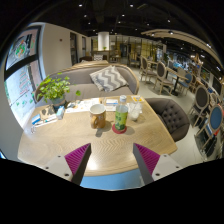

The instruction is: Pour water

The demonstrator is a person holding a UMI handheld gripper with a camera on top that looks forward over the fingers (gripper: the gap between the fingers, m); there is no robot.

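Holding our gripper (111, 160) wide and empty, we see bottle (121, 115), cup (98, 116), potted plant (54, 92) beyond the fingers on the table (60, 140).

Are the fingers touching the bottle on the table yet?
Apart. The gripper view shows bare tabletop between the open fingers and the bottle, which stands well beyond them beside a cup.

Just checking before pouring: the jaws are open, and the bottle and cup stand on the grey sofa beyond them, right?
Not quite. In the gripper view the bottle and cup stand on the wooden table, not the sofa, which is behind it. The gripper jaws are open.
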